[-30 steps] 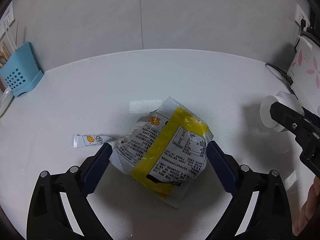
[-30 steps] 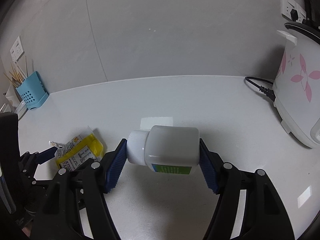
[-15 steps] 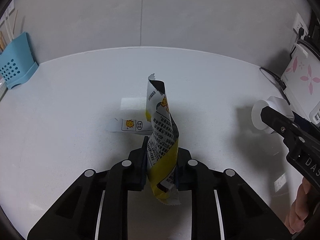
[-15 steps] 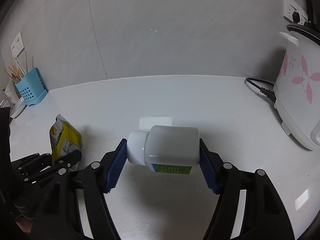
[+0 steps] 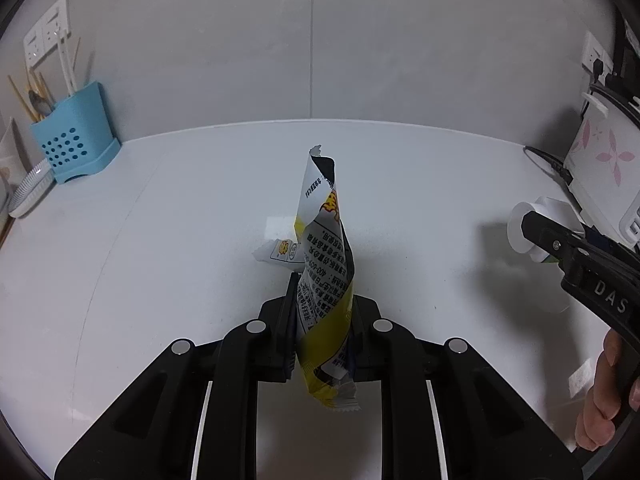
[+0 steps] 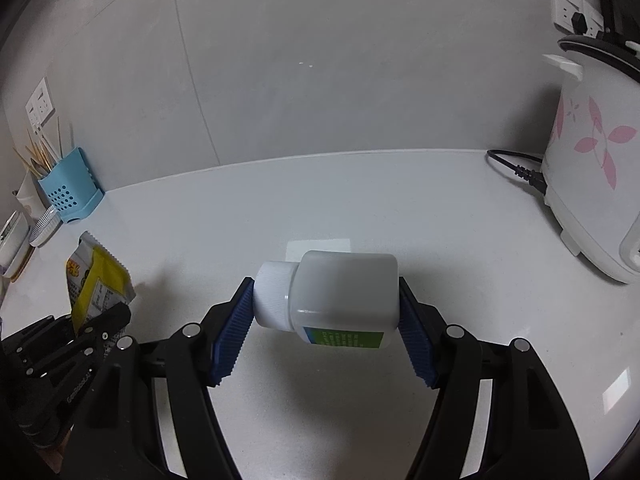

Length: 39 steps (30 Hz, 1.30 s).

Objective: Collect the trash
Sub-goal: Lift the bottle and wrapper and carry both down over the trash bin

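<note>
My left gripper (image 5: 323, 320) is shut on a crumpled yellow and white snack wrapper (image 5: 326, 280), which stands edge-on between the jaws above the white counter. The wrapper also shows in the right wrist view (image 6: 96, 280). A small torn white wrapper strip (image 5: 280, 251) lies on the counter just behind it. My right gripper (image 6: 326, 312) is shut on a white plastic bottle (image 6: 340, 292) with a white cap and a green label, held sideways above the counter. The bottle's cap (image 5: 528, 224) shows at the right of the left wrist view.
A blue utensil holder (image 5: 76, 136) with chopsticks and a spoon stands at the back left by the wall. A white rice cooker (image 6: 592, 184) with pink flowers stands at the right, its black cord (image 6: 516, 168) on the white counter (image 6: 400, 200). Wall sockets are behind.
My left gripper closed on the snack wrapper, squeezing it upright, and lifted it off the counter. The torn strip stayed on the counter. My right gripper keeps holding the bottle.
</note>
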Motion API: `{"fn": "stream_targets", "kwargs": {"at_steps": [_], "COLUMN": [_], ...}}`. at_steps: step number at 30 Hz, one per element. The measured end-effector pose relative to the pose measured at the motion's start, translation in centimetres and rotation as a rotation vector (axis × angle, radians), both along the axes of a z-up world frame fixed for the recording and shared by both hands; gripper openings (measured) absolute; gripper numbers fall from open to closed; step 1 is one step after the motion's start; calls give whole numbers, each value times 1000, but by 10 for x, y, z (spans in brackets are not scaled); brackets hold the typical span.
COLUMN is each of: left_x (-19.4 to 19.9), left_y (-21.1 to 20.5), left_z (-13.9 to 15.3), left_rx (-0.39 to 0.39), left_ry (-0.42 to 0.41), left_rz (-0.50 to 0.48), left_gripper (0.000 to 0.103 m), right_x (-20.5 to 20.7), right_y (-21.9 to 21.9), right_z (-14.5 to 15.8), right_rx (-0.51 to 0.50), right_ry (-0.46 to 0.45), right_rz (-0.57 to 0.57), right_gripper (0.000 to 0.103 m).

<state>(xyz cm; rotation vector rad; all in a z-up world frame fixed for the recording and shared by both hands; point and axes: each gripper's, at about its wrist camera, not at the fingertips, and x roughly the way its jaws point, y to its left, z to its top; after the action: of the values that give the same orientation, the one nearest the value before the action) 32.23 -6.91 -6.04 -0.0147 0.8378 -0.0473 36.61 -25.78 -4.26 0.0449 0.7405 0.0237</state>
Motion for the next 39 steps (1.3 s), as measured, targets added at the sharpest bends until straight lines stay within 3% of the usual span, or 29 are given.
{"fn": "stream_targets", "kwargs": {"at_steps": [15, 25, 39], "left_x": [-106, -192, -318], "left_y": [6, 11, 6], "left_z": [38, 60, 54], "left_rx": [-17, -54, -99], "left_ry": [-40, -96, -170], "left_rz": [3, -4, -48], "left_gripper": [17, 17, 17], "right_x": [-121, -219, -339], "right_y": [11, 15, 23], "right_z": [39, 57, 45], "right_rx": [-18, -16, -16], "right_ry": [-28, -104, -170], "right_rz": [16, 33, 63], "right_gripper": [65, 65, 65]}}
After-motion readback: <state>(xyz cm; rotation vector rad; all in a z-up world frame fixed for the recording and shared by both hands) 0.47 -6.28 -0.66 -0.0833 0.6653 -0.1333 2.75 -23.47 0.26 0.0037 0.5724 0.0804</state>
